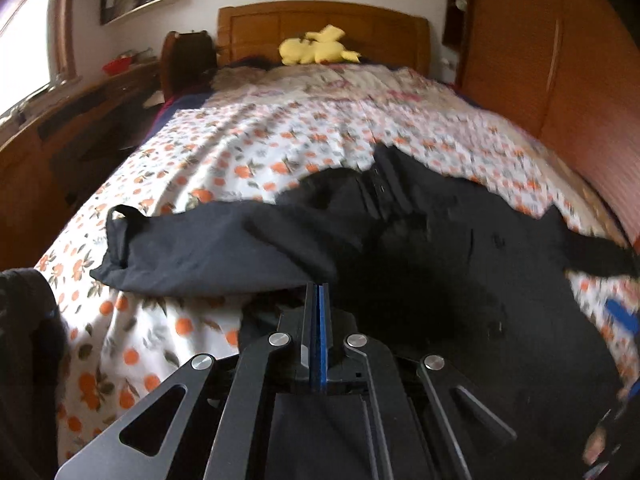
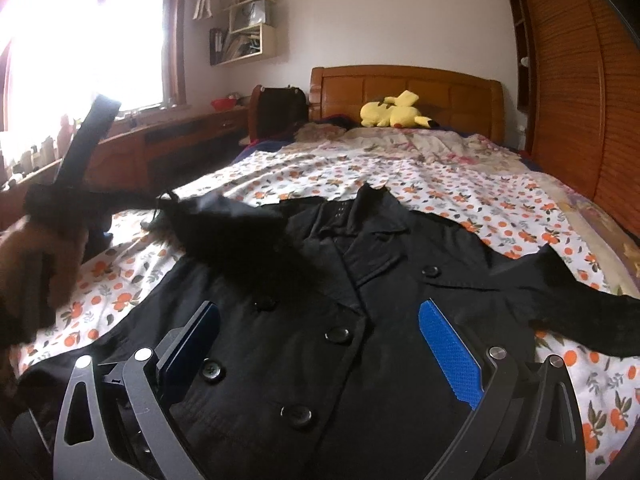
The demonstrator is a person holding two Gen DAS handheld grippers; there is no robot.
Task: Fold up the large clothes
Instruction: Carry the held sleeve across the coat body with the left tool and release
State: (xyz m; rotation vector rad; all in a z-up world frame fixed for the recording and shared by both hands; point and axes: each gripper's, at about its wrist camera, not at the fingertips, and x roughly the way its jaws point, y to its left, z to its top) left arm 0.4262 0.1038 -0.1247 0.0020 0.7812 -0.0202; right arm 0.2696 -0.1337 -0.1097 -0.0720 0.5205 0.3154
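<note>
Left fingers [image 1: 318, 292] pressed together, holding nothing visible; right fingers [image 2: 448, 354] wide apart above coat [image 2: 320, 320]

A bed [image 2: 460, 184] fills most of both views, spread with a white bedspread [image 1: 248, 148] printed with small orange fruit and leaves. A yellow plush toy [image 2: 394, 110] lies at the head end, just before the wooden headboard [image 2: 452, 92]. On the right stands a slatted wooden wardrobe [image 2: 576, 92]. Left of the bed runs a low wooden cabinet [image 2: 176, 140] under a bright window [image 2: 80, 40], with a red bowl [image 2: 224, 103] on top. A wall shelf [image 2: 248, 28] holds books and papers.
</note>
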